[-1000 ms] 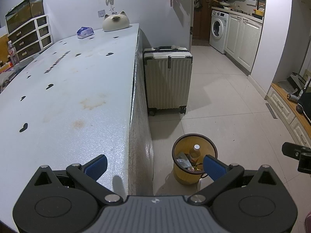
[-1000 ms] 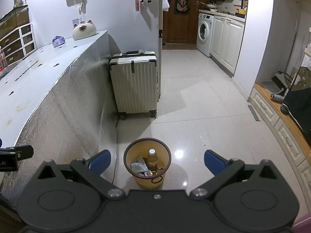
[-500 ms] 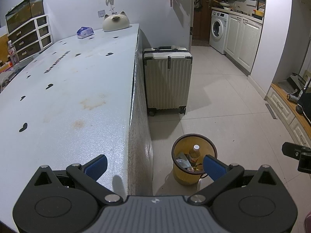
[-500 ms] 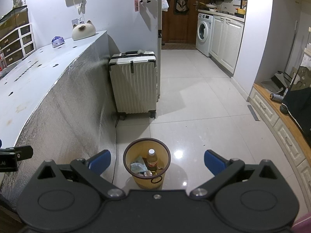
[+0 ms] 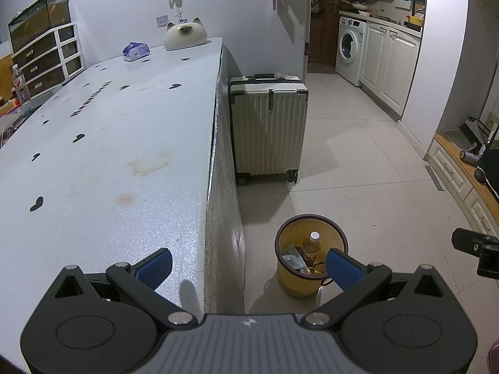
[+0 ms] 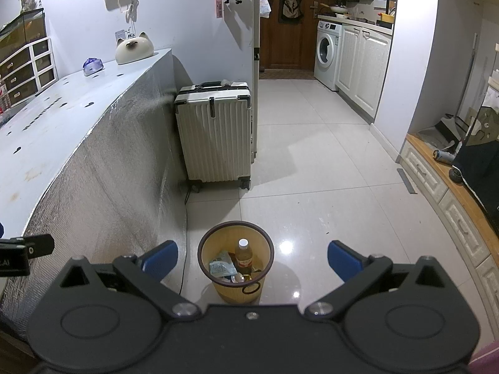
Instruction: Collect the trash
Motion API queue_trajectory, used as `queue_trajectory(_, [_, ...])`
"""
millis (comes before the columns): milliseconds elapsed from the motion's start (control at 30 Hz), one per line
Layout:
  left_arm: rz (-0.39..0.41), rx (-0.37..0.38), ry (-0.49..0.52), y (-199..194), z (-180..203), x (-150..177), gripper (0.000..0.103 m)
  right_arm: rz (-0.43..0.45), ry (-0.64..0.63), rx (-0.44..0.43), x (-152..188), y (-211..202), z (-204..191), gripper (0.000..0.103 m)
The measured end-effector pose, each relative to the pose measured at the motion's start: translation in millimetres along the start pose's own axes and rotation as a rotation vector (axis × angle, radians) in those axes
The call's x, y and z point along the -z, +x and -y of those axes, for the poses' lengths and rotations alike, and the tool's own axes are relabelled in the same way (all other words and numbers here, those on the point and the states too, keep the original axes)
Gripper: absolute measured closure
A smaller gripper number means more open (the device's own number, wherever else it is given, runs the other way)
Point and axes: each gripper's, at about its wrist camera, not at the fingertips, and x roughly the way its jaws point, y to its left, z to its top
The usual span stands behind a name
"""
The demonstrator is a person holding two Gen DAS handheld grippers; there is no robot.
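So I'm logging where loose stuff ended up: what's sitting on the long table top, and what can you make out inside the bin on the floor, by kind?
Table:
cat-shaped ornament: 1
blue-and-white packet: 1
Yellow bin:
bottle: 1
wrapper: 1 clear, more scraps underneath unclear
Total: 4 countable

Both wrist views high, facing forward, sharing bin [image 5: 311, 255] and suitcase [image 6: 215, 134].

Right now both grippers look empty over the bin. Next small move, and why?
Probably swing the left gripper toward the tissue pack at the table's far end. Both it and the right gripper are open and empty, and the bin already holds a bottle and wrappers.
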Motion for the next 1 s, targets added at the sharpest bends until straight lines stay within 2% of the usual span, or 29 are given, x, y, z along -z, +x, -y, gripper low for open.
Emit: queue_trajectory(1000, [0.002, 0.006, 0.003, 0.7, 3.2, 1.7, 0.000, -0.001, 0.002, 0.000, 0.8, 0.4, 0.6, 0.000])
